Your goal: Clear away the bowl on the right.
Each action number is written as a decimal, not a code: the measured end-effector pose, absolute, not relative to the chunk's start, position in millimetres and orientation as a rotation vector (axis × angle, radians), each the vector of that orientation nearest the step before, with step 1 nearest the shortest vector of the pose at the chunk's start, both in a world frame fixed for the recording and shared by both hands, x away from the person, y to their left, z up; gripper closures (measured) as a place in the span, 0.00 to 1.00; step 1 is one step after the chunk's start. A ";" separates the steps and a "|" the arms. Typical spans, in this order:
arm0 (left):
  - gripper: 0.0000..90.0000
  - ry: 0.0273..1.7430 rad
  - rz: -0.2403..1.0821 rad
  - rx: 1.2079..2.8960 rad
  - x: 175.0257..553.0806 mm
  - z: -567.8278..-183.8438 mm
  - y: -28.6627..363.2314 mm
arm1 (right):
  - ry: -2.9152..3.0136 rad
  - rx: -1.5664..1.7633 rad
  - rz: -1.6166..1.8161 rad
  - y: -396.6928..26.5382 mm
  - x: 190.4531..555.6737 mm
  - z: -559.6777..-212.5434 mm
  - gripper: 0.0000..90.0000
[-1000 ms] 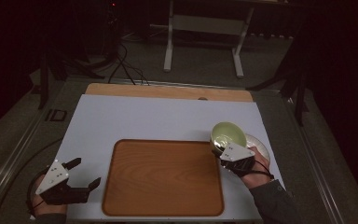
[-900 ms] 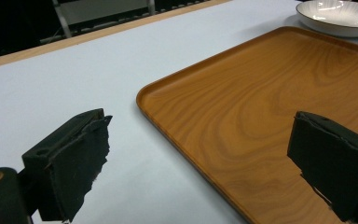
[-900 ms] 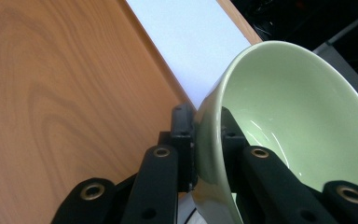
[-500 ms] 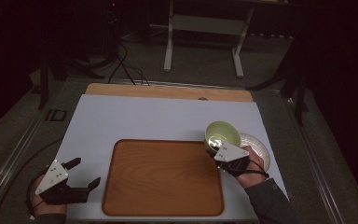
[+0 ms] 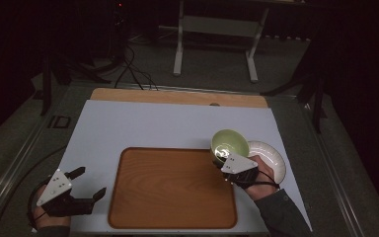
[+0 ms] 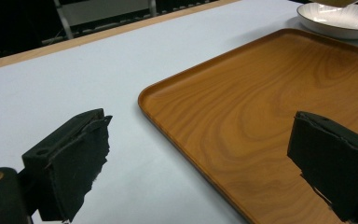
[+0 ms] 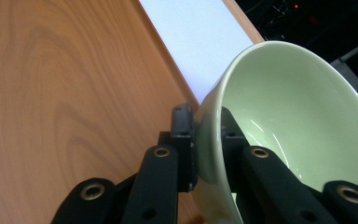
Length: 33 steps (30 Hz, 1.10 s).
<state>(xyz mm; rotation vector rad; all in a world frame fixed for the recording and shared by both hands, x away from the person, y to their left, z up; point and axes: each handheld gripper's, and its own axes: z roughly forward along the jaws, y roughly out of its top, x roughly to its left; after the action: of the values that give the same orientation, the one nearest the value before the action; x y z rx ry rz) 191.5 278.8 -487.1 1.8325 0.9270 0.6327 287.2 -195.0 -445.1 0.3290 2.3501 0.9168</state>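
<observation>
Though the room behind is near black and hard to read, the white table top [image 5: 143, 123] shows clearly across the middle of the high view, matte and flat, with a strip of light wood along its far edge. Lower centre sits the wooden tray [image 5: 172, 187], rounded rectangle, brown grain, shallow raised rim; in the left gripper view its right part is cut off by the frame. Right of the tray lies a white plate [image 5: 271, 157], glossy, round, partly covered by the right hand [image 5: 261, 180] and the bowl; the top right corner of the left gripper view shows just its rim. The green bowl [image 5: 229, 143] is pale, smooth, ceramic-looking, tilted, held in the air over the tray's upper right corner and the plate's left edge. The right gripper [image 7: 208, 140] is clamped on the bowl's wall, one black jaw outside, one inside; the bowl's base is cut off at the bottom of that view. The left gripper [image 5: 90, 185], lower left of the high view, is spread wide and empty above the table just left of the tray, its pads rough black foam.
</observation>
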 end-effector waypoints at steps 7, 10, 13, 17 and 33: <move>0.06 0.927 0.634 1.833 191.4 -486.9 278.9 | 2.357 0.311 0.924 -188.5 284.7 -448.2 0.90; 0.06 0.927 0.634 1.832 191.4 -487.0 279.0 | 2.356 0.303 0.927 -186.1 283.9 -449.2 0.90; 0.06 0.927 0.632 1.831 191.4 -487.0 279.0 | 2.359 0.295 0.929 -183.4 282.8 -450.0 0.90; 0.06 0.928 0.633 1.828 191.2 -486.8 279.2 | 2.362 0.284 0.932 -180.4 282.1 -450.7 0.90; 0.06 0.929 0.633 1.824 191.2 -486.8 279.7 | 2.379 0.238 0.937 -167.0 278.3 -453.2 0.90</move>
<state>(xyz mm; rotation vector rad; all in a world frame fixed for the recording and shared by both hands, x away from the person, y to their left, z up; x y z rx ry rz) 191.2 279.7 -486.8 1.8239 0.9290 0.6328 278.3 -167.0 -453.2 0.2383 2.3793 0.9371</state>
